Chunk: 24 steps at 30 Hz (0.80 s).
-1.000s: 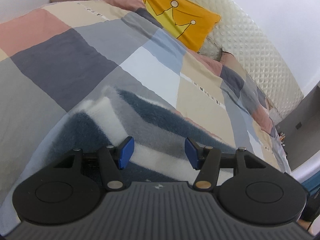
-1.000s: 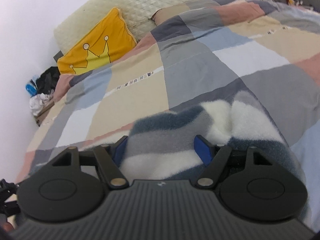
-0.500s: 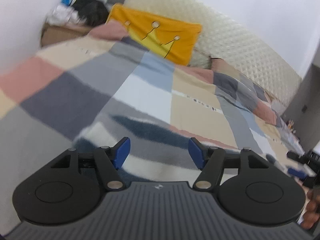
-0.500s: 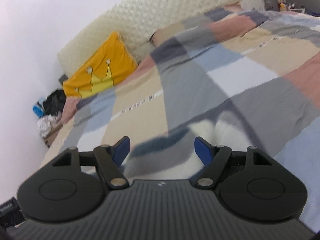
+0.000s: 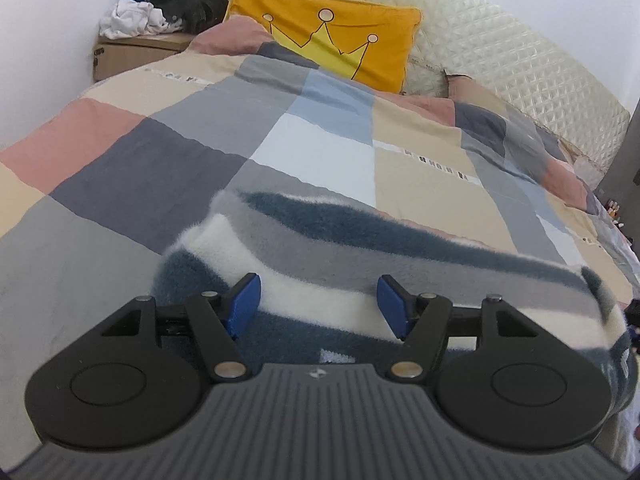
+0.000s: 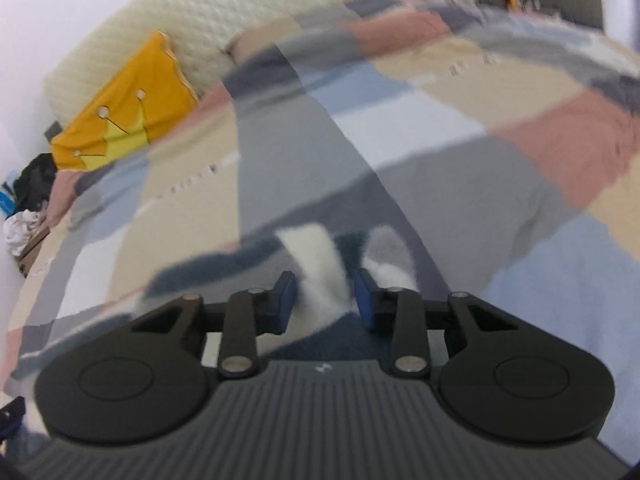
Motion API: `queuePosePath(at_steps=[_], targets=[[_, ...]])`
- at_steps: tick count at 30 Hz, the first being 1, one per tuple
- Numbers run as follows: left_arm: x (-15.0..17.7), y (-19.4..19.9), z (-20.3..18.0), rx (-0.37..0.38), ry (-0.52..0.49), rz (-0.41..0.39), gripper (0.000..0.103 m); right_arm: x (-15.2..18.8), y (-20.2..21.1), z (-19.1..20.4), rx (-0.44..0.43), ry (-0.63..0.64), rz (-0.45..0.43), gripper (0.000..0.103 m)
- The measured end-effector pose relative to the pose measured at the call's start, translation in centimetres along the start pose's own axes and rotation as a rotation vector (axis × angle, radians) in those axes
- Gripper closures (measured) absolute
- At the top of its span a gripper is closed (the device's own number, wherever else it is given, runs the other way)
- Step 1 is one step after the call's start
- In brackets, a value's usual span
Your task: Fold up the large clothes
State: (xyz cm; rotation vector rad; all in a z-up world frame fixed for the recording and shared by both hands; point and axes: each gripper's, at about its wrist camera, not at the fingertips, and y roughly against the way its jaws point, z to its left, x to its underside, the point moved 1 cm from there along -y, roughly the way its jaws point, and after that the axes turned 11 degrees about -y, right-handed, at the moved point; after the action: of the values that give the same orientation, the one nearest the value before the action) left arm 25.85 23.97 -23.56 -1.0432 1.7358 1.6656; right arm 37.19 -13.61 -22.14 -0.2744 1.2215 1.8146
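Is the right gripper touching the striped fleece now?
Cannot tell. In the right wrist view the gripper has just been closing with a fold of fleece between its pads, but blur hides whether they press on it.

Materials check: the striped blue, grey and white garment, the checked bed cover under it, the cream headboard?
Striped blue, grey and white garment: looks like fleece or plush, matte, with a fuzzy raised nap along its edges. Checked bed cover: smooth woven cloth, probably cotton, matte with soft creases. Cream headboard: diamond-quilted padding with a slight sheen, possibly faux leather; cannot confirm.
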Motion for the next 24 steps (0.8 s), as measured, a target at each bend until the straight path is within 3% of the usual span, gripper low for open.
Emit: queuePosePath(at_steps=[7,12,16,24], targets=[[0.0,-0.9,0.7,0.028,0.038,0.016,0.033,0.5,-0.9,-0.9,0.012,-0.036,0.023,0.068],[-0.3,-0.2,0.1,0.009,0.02,-0.003,0.033,0.5,1.1,0.1,-0.003,-0.02,-0.04,0.066],[-0.5,1.2,-0.7,0.025,0.0,-0.029,0.033,0.7,3.3,1.5,-0.056,0.056,-0.103,0.063],[-0.3,3.9,-4.1,0.049,-0.09,-0.073,0.033,3.5,6.8,5.2,-0.195,0.28,-0.11,0.061]])
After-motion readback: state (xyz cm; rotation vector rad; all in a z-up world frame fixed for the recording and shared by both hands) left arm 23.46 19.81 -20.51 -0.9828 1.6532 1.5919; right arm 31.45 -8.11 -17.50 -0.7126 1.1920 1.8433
